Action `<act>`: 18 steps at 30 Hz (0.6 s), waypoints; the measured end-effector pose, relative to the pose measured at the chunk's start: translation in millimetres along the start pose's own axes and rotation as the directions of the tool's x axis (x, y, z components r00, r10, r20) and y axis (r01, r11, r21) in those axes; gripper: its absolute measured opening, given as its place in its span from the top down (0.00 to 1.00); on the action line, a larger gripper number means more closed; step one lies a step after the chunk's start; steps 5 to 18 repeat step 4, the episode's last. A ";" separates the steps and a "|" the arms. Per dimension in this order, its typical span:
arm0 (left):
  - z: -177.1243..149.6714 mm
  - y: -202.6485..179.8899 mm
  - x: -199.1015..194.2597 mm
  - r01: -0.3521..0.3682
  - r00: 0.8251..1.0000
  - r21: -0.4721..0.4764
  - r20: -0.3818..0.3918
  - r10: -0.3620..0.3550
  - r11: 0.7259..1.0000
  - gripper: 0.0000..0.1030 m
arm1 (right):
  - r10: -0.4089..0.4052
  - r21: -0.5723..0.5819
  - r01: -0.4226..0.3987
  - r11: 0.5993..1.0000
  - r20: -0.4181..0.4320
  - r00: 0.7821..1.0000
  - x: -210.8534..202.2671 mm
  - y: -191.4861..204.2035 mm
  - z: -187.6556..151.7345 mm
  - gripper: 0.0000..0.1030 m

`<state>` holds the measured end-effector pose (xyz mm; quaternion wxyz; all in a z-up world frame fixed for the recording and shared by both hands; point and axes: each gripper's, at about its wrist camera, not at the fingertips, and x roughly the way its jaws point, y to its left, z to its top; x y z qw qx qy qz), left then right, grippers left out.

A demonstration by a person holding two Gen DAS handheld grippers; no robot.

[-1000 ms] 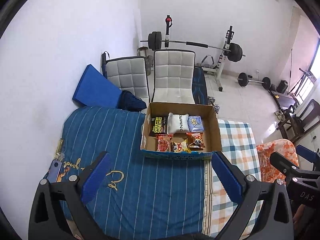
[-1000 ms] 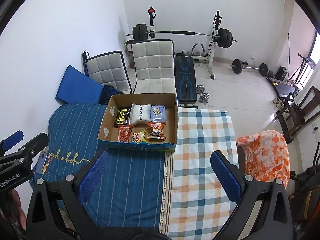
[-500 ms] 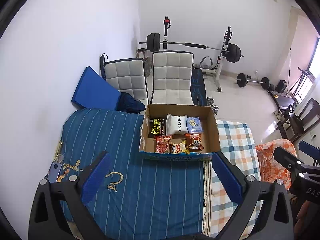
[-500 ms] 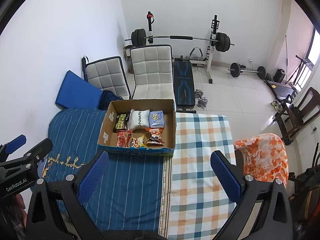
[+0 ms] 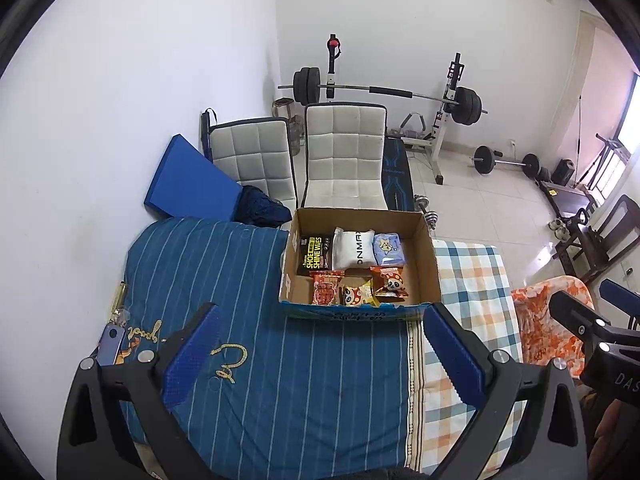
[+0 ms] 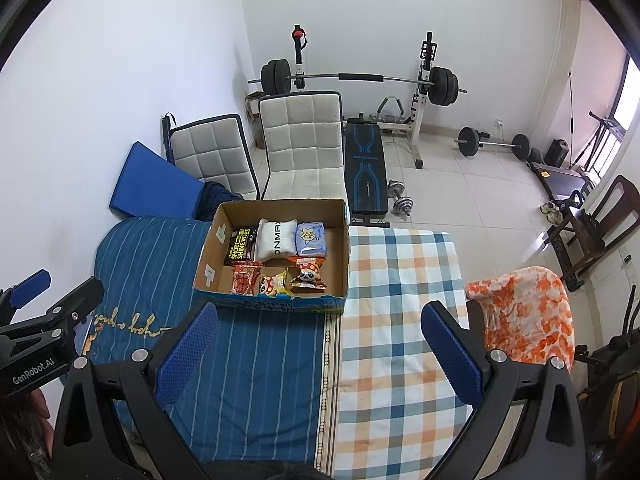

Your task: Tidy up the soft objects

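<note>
cardboard box [image 5: 424, 256] of soft packets [image 5: 354, 249] sat on the striped blue bedding [image 5: 280, 380]; we held left gripper [image 5: 320, 356] and right gripper [image 6: 318, 354] spread, empty, well apart from it; next, we judged, reach in

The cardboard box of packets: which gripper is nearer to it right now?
Left, slightly. The left gripper hangs open straight before the cardboard box. The right gripper is also open but off to the box's right, over the seam with the checked cloth.
</note>
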<state>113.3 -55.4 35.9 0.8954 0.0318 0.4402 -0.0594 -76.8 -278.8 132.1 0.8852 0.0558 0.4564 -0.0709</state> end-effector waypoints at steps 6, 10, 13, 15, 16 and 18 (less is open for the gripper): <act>-0.1 0.4 -0.1 0.003 1.000 0.002 0.006 -0.003 1.000 0.00 | 0.001 -0.003 -0.001 1.000 0.001 1.000 0.4 -0.1 0.2 0.00; -0.1 0.4 -0.1 0.003 1.000 0.002 0.006 -0.003 1.000 0.00 | 0.001 -0.003 -0.001 1.000 0.001 1.000 0.4 -0.1 0.2 0.00; -0.1 0.4 -0.1 0.003 1.000 0.002 0.006 -0.003 1.000 0.00 | 0.001 -0.003 -0.001 1.000 0.001 1.000 0.4 -0.1 0.2 0.00; -0.1 0.4 -0.1 0.003 1.000 0.002 0.006 -0.003 1.000 0.00 | 0.001 -0.003 -0.001 1.000 0.001 1.000 0.4 -0.1 0.2 0.00; -0.1 0.4 -0.1 0.003 1.000 0.002 0.006 -0.003 1.000 0.00 | 0.001 -0.003 -0.001 1.000 0.001 1.000 0.4 -0.1 0.2 0.00; -0.1 0.4 -0.1 0.003 1.000 0.002 0.006 -0.003 1.000 0.00 | 0.001 -0.003 -0.001 1.000 0.001 1.000 0.4 -0.1 0.2 0.00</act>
